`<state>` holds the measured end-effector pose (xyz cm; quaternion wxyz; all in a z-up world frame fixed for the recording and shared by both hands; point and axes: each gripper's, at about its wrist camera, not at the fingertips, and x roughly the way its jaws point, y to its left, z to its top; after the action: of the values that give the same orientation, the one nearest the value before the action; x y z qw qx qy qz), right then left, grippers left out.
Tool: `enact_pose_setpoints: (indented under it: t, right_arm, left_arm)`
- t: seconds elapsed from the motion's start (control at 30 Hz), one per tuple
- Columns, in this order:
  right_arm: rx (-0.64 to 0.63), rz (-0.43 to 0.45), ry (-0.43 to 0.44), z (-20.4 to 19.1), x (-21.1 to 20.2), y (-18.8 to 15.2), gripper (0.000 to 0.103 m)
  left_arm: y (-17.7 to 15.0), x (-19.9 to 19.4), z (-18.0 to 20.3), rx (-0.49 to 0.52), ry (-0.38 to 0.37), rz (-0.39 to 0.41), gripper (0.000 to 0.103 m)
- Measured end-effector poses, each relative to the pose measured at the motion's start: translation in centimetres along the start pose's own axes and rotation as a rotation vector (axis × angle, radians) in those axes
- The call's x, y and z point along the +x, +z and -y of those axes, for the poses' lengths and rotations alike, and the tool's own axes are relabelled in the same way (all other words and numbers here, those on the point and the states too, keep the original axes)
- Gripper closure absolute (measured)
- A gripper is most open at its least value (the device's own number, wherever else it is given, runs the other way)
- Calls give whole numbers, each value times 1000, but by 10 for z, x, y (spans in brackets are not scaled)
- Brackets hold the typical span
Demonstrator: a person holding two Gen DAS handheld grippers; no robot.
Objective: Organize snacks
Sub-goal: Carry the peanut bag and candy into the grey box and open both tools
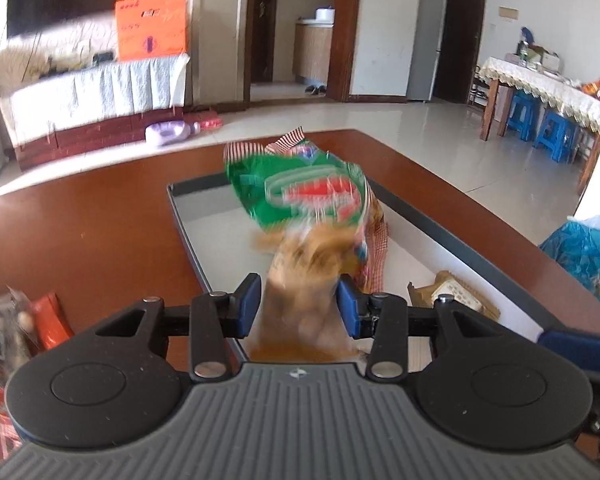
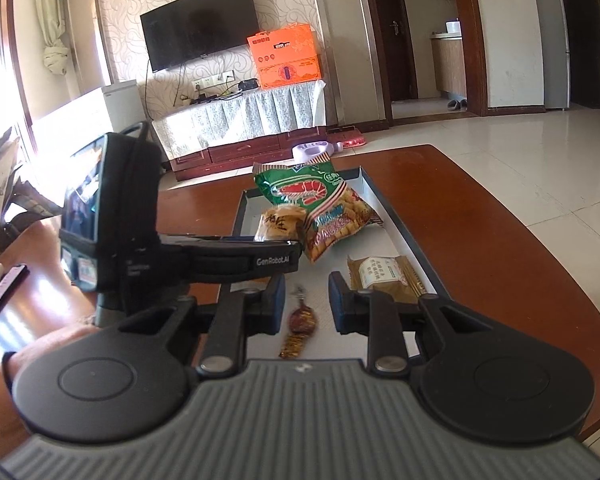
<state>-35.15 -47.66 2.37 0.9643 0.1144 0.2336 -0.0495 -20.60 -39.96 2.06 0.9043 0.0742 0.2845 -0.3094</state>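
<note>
Your left tool (image 1: 298, 306) is clenched on a small tan snack pack (image 1: 300, 280), blurred in its own view; from the right view the pack (image 2: 279, 225) hangs over the tray (image 2: 396, 216), touching the green prawn-cracker bag (image 2: 320, 204) that lies in the tray's far half. Your right tool (image 2: 305, 303) holds nothing: its jaws stand slightly apart above a small dark candy (image 2: 300, 328) that lies in the tray's near end, pads clear of it. A flat brown packet (image 2: 384, 276) lies along the tray's right side, just beside the right tool's right finger. The tray sits on the brown bench (image 2: 480, 240), reaching toward its far edge. More wrappers (image 1: 24, 324) lie on the bench toward its left edge, outside the tray, in the left view
</note>
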Motion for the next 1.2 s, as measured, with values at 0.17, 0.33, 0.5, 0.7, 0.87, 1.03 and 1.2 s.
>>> enact_pose_setpoints:
  t: [0.17,0.33,0.5,0.7,0.87,1.03,1.2]
  right_arm:
    - [1,-5,-13,0,-1,-1,77]
    - [-3,-30,-20,-3,5,-2,77]
    - [-27,-68,-15,-8,14,-4,77]
    - [-33,-73,-24,-8,14,-6,77]
    - [-43,-84,-47,-8,15,-8,76]
    - [-96,-102,-74,-15,15,-12,76]
    - [-129,-126,-124,-16,14,-16,76]
  left_arm:
    - [-4,-7,0,9,-11,9,55]
    - [-7,-11,2,29,-15,7,55]
    - [-7,-10,2,30,-29,11,55]
    - [-11,-17,4,46,-51,14,55]
    - [-14,-23,16,82,-71,35,55]
    - [-14,-22,31,97,-93,41,55]
    - [-18,-19,41,139,-82,30,36]
